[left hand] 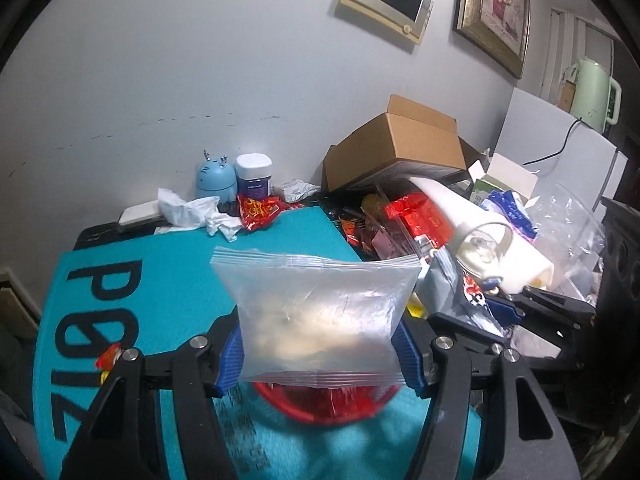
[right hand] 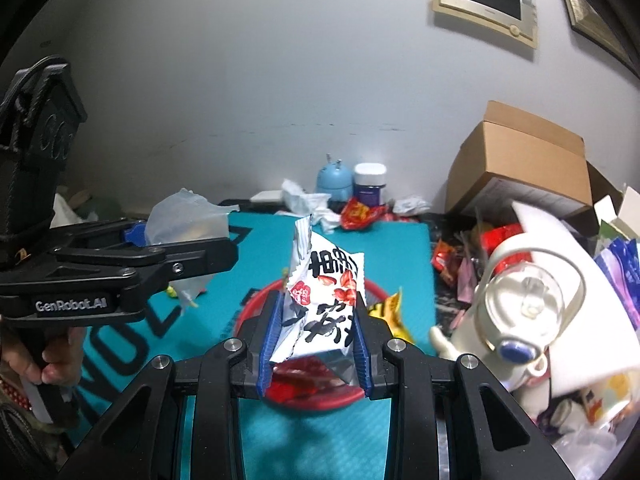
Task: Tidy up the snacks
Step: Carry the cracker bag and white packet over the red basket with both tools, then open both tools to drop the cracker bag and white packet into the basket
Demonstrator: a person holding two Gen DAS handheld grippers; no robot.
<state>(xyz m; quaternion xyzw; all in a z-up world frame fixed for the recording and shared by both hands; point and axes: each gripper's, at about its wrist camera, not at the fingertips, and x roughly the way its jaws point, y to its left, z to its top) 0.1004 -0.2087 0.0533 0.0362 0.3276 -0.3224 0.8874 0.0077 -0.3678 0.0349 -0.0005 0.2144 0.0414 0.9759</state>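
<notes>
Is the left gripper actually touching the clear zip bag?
Touching. The left wrist view shows both blue pads of the left gripper pressed against the sides of the clear zip bag, holding it up.

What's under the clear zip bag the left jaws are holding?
Below the clear zip bag sits a red basket holding red wrappers on the teal mat. The bag covers most of the basket.

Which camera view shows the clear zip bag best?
The left wrist view. There the clear zip bag faces the camera, held between the blue pads of the left gripper, with pale contents visible. The right wrist view shows it only from the side, partly hidden behind the left gripper's black fingers.
</notes>
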